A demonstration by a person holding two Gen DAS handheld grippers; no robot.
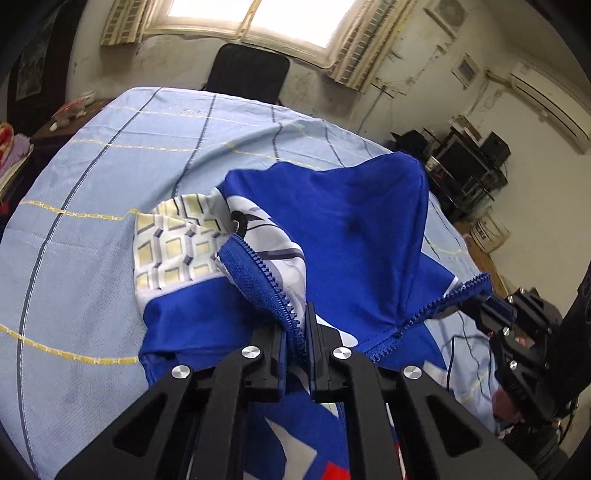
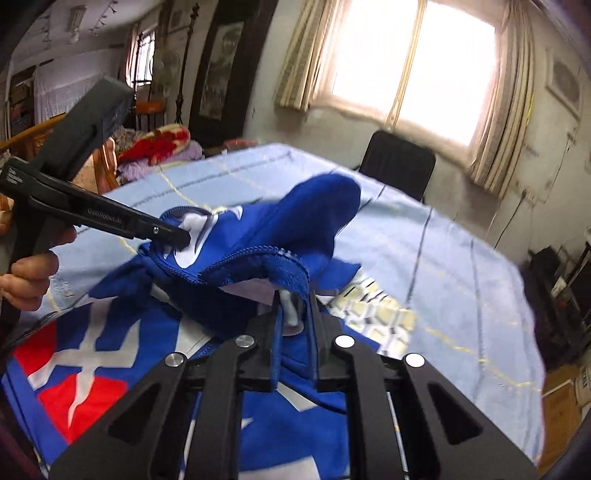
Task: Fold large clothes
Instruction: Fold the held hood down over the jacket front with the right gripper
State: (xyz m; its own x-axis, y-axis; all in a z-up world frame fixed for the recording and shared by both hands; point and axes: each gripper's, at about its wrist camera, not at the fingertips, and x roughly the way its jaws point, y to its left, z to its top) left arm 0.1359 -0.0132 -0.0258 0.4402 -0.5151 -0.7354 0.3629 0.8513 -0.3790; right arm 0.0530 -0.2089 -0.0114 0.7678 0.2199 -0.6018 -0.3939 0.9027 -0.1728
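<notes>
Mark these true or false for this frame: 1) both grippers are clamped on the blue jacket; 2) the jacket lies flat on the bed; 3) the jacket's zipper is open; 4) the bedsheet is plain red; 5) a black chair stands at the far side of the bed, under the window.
1) True. The left gripper and the right gripper are each shut on fabric of the blue jacket.
2) False. Its upper part is lifted and bunched; only the lower part rests on the bed.
3) True. The zipper teeth run along separated edges.
4) False. The bedsheet is light blue with dark and yellow lines.
5) True. The black chair stands below the window.
</notes>
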